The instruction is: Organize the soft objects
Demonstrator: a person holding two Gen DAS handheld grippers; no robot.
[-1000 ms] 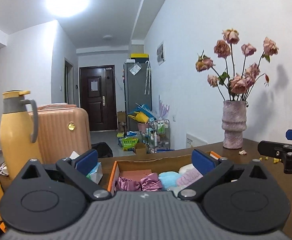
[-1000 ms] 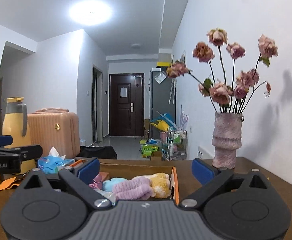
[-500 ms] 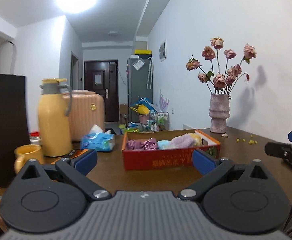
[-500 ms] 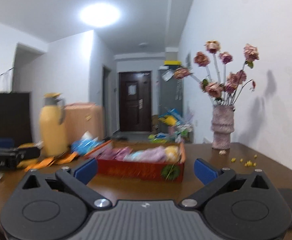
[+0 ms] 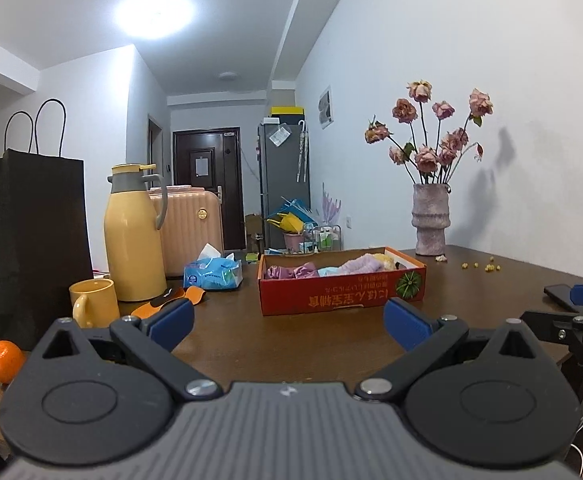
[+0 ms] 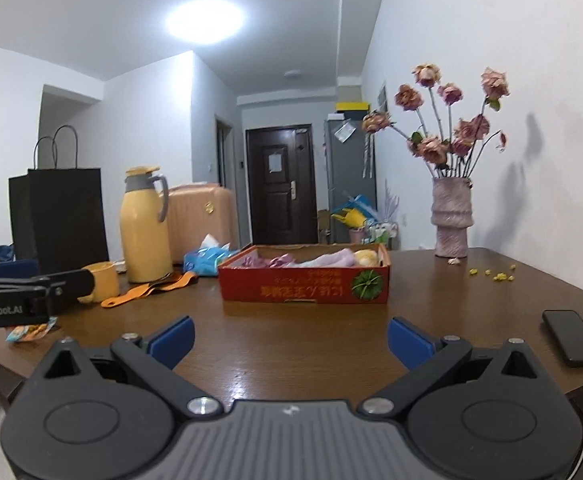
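Observation:
A red cardboard box (image 5: 341,293) (image 6: 303,285) stands in the middle of the brown table. It holds several soft things: purple satin cloth (image 5: 287,271), a light blue piece (image 5: 328,271), a lilac fluffy piece (image 5: 361,265) (image 6: 329,258) and a yellow plush (image 6: 365,257). My left gripper (image 5: 289,322) hangs open near the table's front edge, well short of the box, with nothing between its fingers. My right gripper (image 6: 289,338) is open and empty too, equally far back from the box.
Left of the box are a blue tissue pack (image 5: 212,274), yellow thermos (image 5: 133,236), yellow mug (image 5: 91,302), orange strap (image 6: 151,288), black paper bag (image 5: 31,236), an orange (image 5: 5,361) and a jar. A vase of dried roses (image 5: 430,218) and a phone (image 6: 573,337) are on the right.
Both grippers have drawn back from right over the box toward the table's near edge. The box now lies far ahead, and both stay open and empty.

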